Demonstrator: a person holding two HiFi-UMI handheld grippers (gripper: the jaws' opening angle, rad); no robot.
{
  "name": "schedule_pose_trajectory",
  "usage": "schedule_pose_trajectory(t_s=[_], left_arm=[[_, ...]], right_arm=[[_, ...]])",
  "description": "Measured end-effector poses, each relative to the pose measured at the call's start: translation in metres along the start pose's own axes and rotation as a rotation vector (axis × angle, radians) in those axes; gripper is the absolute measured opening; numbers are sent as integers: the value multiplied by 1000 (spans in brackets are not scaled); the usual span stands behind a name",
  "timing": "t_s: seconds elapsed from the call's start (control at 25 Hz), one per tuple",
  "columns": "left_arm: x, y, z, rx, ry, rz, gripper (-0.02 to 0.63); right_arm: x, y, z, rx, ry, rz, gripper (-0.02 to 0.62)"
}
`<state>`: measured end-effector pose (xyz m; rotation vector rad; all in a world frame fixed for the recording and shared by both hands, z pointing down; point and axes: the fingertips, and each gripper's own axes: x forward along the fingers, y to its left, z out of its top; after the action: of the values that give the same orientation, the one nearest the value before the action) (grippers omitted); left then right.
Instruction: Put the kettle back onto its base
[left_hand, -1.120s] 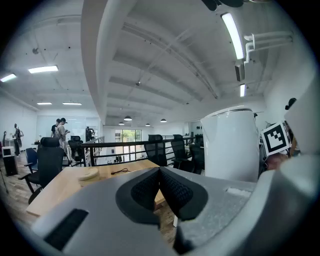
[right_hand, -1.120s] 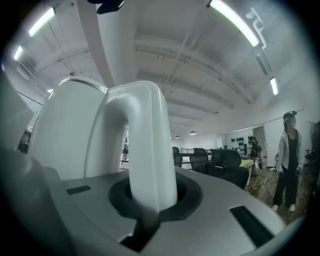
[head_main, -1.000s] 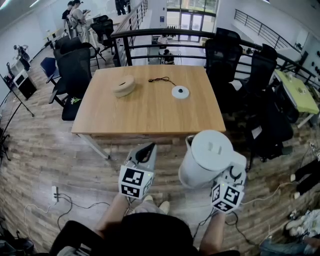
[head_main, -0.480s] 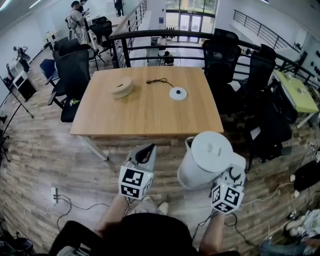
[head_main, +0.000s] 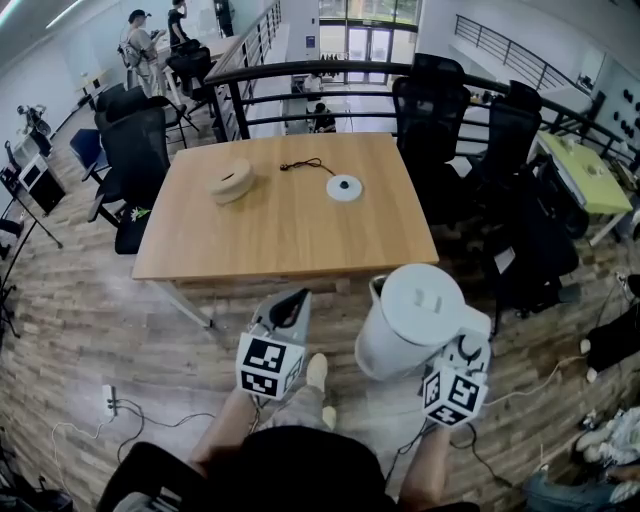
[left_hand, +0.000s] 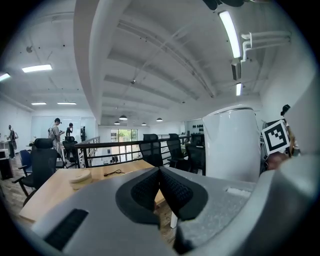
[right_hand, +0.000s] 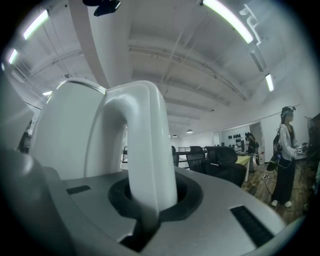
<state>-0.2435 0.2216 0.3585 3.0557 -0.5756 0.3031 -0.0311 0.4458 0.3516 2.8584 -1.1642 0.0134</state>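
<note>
The white kettle (head_main: 412, 318) hangs upright in front of the table's near edge, with my right gripper (head_main: 470, 345) shut on its handle (right_hand: 145, 150). In the right gripper view the white handle fills the space between the jaws. The round white base (head_main: 344, 188) lies on the wooden table (head_main: 290, 225), right of the middle towards the far side, with a dark cord (head_main: 303, 164) behind it. My left gripper (head_main: 291, 305) is shut with nothing in it, left of the kettle (left_hand: 232, 142); its pads (left_hand: 150, 190) touch each other.
A round tan roll (head_main: 231, 182) lies on the table's far left. Black office chairs (head_main: 135, 160) stand left, and more chairs (head_main: 450, 125) stand right behind the table, in front of a black railing (head_main: 330, 70). A power strip (head_main: 108, 402) and cables lie on the floor. People stand far back (head_main: 135, 40).
The table has drawn slightly nearer and shifted left in the head view. Both grippers and the kettle keep their places in the picture, and a foot shows below.
</note>
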Motion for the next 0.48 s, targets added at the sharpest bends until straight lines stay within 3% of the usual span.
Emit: schedule_pose_trajectory(t_s=[0.48], left_arm=[[79, 3, 9, -5, 6, -48, 0]], right_arm=[[55, -29, -5, 12, -1, -57, 17]])
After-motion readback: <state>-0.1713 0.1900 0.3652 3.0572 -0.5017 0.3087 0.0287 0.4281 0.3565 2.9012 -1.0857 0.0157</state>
